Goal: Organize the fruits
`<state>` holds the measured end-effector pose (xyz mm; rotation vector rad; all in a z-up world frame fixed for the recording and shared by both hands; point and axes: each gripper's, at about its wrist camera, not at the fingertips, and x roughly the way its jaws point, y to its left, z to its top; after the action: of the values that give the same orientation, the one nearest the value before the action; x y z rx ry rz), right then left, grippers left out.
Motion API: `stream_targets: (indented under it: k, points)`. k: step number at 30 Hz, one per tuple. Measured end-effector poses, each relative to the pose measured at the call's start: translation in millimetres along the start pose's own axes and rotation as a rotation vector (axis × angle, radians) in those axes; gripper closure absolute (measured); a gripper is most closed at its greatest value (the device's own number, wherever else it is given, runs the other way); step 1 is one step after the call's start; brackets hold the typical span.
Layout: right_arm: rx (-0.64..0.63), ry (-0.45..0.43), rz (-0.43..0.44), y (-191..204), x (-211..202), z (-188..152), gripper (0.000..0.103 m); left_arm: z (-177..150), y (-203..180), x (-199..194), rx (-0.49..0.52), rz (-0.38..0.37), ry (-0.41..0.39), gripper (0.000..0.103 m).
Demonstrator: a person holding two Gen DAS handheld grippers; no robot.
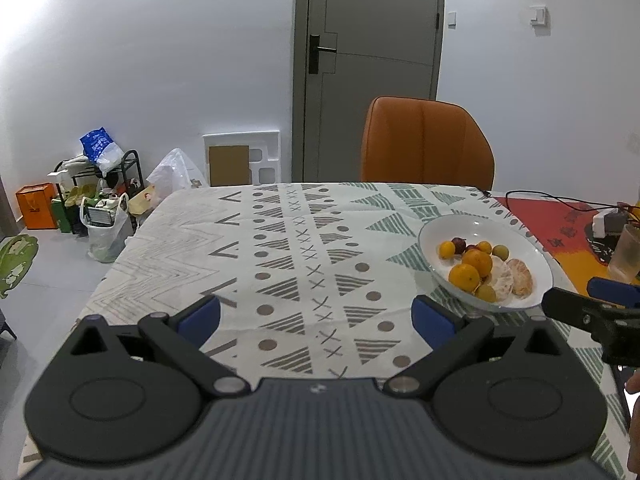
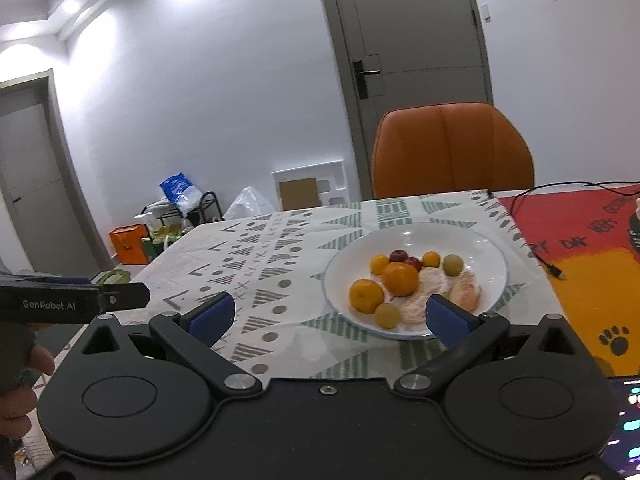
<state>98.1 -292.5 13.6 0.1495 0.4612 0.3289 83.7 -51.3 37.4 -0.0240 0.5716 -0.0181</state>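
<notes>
A white plate (image 2: 480,240) stands on the patterned tablecloth (image 1: 280,248). It holds two oranges (image 2: 399,278), small yellow fruits (image 2: 387,315), dark red fruits (image 2: 397,256) and peeled citrus pieces (image 2: 464,292). My right gripper (image 2: 328,318) hovers open just in front of the plate, its right pad (image 2: 444,318) over the near rim. My left gripper (image 1: 316,318) is open and empty above bare cloth, left of the plate (image 1: 524,248). Each gripper shows at the edge of the other's view.
An orange chair (image 1: 426,144) stands behind the table's far edge. To the right lie a red and orange mat (image 2: 592,264), a black cable (image 2: 536,248) and a cup (image 1: 626,256). Bags and boxes (image 1: 96,208) crowd the floor at left. A lit screen (image 2: 628,424) sits bottom right.
</notes>
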Motion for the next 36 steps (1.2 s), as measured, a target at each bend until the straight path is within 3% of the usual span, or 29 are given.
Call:
stream_targets:
  k: [12,36]
  points:
    - [-0.012,0.045,0.072,18.6,-3.2,-14.2,0.0,-16.4,16.6,-8.0,-0.02,0.006,0.023,0.002]
    - [-0.026,0.043,0.056,26.7,-18.6,-20.5,0.0,-34.7,25.4,-20.4,-0.011,-0.009,0.041,0.002]
